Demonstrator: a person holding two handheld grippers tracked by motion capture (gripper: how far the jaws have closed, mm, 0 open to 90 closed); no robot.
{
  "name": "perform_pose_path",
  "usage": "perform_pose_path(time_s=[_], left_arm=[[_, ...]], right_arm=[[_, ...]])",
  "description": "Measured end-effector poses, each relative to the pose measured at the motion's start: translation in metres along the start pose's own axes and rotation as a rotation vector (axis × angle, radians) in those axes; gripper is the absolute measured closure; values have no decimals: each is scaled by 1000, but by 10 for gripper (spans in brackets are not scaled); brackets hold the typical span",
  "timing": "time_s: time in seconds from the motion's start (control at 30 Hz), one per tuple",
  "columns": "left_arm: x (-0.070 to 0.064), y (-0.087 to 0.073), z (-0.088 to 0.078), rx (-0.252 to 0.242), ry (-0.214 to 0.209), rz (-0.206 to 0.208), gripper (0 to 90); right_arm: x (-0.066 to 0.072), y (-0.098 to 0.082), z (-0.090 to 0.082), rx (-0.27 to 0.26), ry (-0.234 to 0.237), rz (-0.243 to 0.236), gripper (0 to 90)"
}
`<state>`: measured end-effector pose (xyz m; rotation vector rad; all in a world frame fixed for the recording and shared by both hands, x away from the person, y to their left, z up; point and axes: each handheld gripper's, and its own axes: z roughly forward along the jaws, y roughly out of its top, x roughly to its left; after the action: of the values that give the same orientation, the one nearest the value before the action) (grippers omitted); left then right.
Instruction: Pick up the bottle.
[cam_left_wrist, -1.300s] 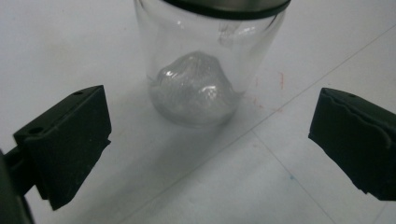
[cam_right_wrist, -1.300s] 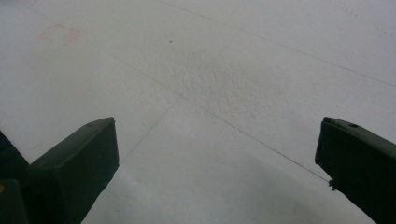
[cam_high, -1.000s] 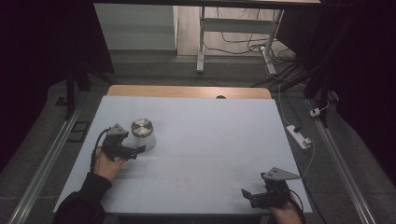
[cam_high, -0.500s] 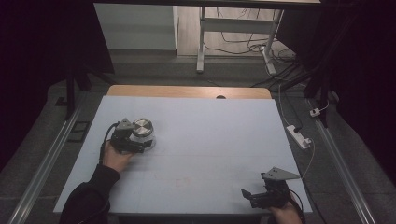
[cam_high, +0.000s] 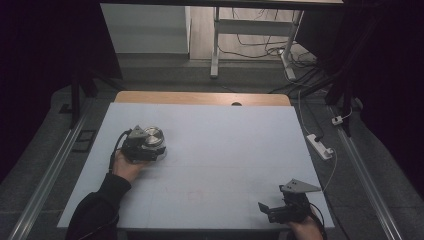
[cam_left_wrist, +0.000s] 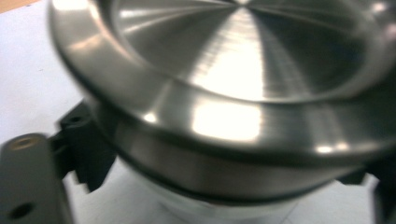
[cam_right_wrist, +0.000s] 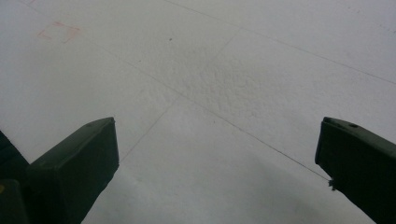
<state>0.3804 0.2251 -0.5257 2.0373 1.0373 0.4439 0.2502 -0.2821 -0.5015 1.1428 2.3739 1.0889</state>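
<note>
A round brushed-metal container (cam_high: 154, 136) with a dished lid stands at the left of the white table top (cam_high: 225, 145). My left gripper (cam_high: 151, 148) reaches it from the near side, held by a hand in a dark sleeve. Seen from the left gripper view, the container (cam_left_wrist: 243, 93) sits right against the camera, a black finger (cam_left_wrist: 88, 154) at its left side and another at the far right edge. These jaws have just been closing with the container between them. My right gripper (cam_high: 265, 210) rests at the near right edge, jaws wide apart over bare table (cam_right_wrist: 219, 154).
A faint red mark (cam_high: 197, 192) lies near the table's front middle. A white power strip (cam_high: 320, 146) and cables lie on the floor to the right. Metal rails run along both sides, and desk legs (cam_high: 215, 45) stand beyond the far edge.
My left hand has moved forward and to the right up to the metal container, and the gripper now sits against it. The right gripper has stayed where it was.
</note>
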Motion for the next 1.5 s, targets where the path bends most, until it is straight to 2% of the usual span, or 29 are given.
perform_pose_path(time_s=[0.4,0.63,0.77,1.27,1.5], left_arm=[[-3,2,-2,25,30,-26,154],[-7,6,-7,13,25,-10,154],[-13,11,-12,-7,12,13,155],[-44,28,-19,-42,-89,88,155],[-59,36,-18,-37,-137,125,155]], right_arm=[[0,0,0,-5,3,-5,0],[0,0,-1,-7,4,-6,0],[0,0,-1,-6,4,-7,0],[0,0,-1,-9,6,-6,0],[0,0,-2,-11,7,-5,0]])
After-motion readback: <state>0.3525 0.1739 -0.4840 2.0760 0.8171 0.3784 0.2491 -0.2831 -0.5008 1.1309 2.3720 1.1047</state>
